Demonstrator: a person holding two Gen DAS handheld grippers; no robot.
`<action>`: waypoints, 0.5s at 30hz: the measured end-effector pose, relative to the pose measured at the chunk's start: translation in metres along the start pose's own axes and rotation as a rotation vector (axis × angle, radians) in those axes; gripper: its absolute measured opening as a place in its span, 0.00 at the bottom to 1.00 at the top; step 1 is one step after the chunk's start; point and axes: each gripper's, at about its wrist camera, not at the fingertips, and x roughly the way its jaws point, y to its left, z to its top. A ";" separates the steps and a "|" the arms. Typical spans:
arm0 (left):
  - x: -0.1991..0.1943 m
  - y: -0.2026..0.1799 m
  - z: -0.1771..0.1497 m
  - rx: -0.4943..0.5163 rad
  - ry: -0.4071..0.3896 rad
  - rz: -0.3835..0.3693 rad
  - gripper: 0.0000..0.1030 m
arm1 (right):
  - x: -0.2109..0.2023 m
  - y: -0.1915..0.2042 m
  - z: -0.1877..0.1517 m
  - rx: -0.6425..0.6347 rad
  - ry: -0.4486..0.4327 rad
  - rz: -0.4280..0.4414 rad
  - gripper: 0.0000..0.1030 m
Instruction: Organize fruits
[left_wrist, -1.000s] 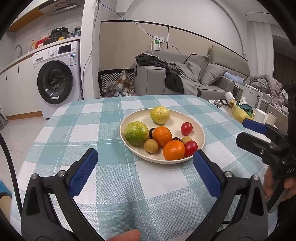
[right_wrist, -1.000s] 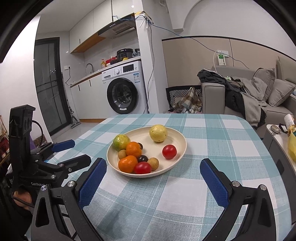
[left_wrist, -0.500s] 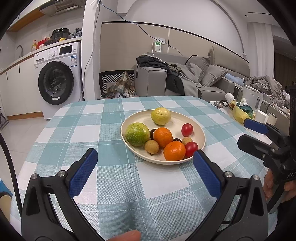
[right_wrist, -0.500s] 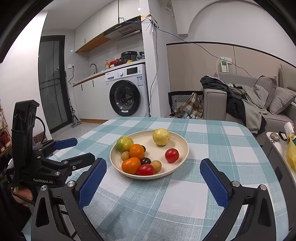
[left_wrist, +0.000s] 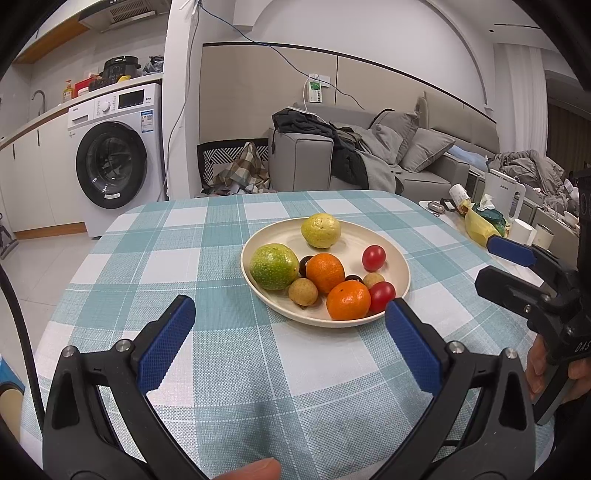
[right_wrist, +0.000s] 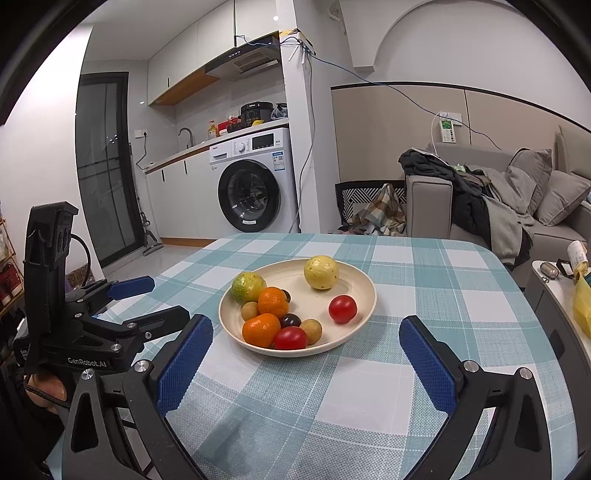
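A cream plate (left_wrist: 400, 264) (right_wrist: 364, 291) sits mid-table on the teal checked cloth. It holds a yellow guava (left_wrist: 320, 230) (right_wrist: 321, 272), a green fruit (left_wrist: 273, 261) (right_wrist: 248, 287), two oranges (left_wrist: 325, 272) (left_wrist: 348, 300), two red tomatoes (left_wrist: 373, 257) (left_wrist: 382, 296), small brown and dark fruits. My left gripper (left_wrist: 290, 312) is open and empty, just short of the plate's near rim. My right gripper (right_wrist: 304, 330) is open and empty, its tips flanking the plate's near edge. Each gripper shows in the other's view: right (left_wrist: 496, 264), left (right_wrist: 162, 299).
A side table (left_wrist: 480, 221) with a yellow bag, cups and a kettle stands right of the table. A sofa (left_wrist: 369, 162) with clothes is behind, a washing machine (left_wrist: 114, 158) at the back left. The table's edges fall off left and right.
Both grippers have risen and tilted slightly; the plate sits lower in both views. Jaws stay open, the fruits have not moved.
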 end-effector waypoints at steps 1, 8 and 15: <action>0.001 0.000 0.000 0.000 0.000 -0.001 1.00 | 0.000 0.000 0.000 0.000 0.000 0.001 1.00; 0.001 0.000 -0.001 -0.001 0.000 0.000 1.00 | 0.000 0.000 0.000 -0.001 0.000 0.001 1.00; 0.000 0.000 0.000 0.000 0.000 0.000 1.00 | 0.000 0.000 0.000 0.000 0.000 0.001 1.00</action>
